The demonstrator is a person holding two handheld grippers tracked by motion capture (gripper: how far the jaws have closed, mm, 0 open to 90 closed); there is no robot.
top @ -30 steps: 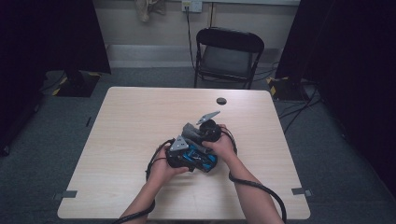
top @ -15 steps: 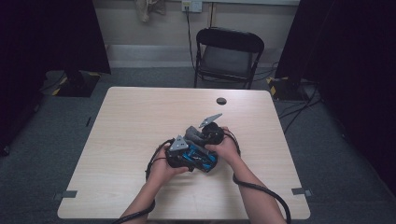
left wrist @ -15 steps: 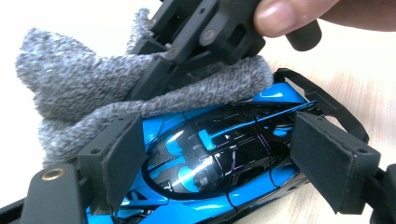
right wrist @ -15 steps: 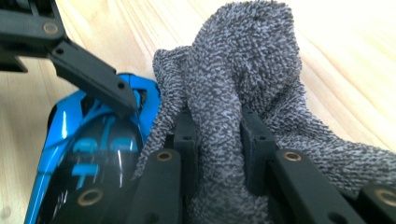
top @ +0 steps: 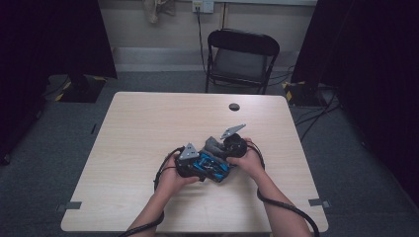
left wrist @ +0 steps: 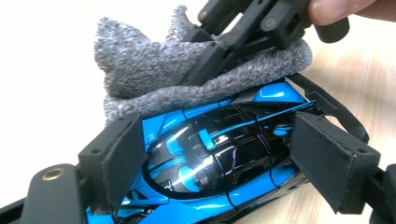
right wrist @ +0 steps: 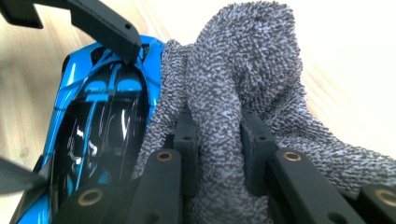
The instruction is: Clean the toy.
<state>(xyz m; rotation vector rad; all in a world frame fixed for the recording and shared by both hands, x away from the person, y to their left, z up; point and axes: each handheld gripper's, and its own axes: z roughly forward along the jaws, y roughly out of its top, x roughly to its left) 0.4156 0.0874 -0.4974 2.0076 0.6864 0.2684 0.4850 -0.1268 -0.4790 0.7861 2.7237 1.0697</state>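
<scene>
The glossy blue and black toy car (left wrist: 219, 158) lies near the middle of the light wooden table (top: 133, 128), its long axis running across between the wide-open pads of the left gripper (left wrist: 233, 158), which press its two sides. The right gripper (right wrist: 219, 140), tilted down over the car from the right hand (top: 247, 160), has its jaws nearly closed on a fold of the grey fluffy cloth (right wrist: 252, 74), which rests on the car's far side.

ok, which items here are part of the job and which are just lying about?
In the job:
- blue toy car, between the left gripper's pads
- grey cloth, pinched in the right gripper and lying against the car

Lying about:
- small black disc on the table
- folding chair behind the table
</scene>
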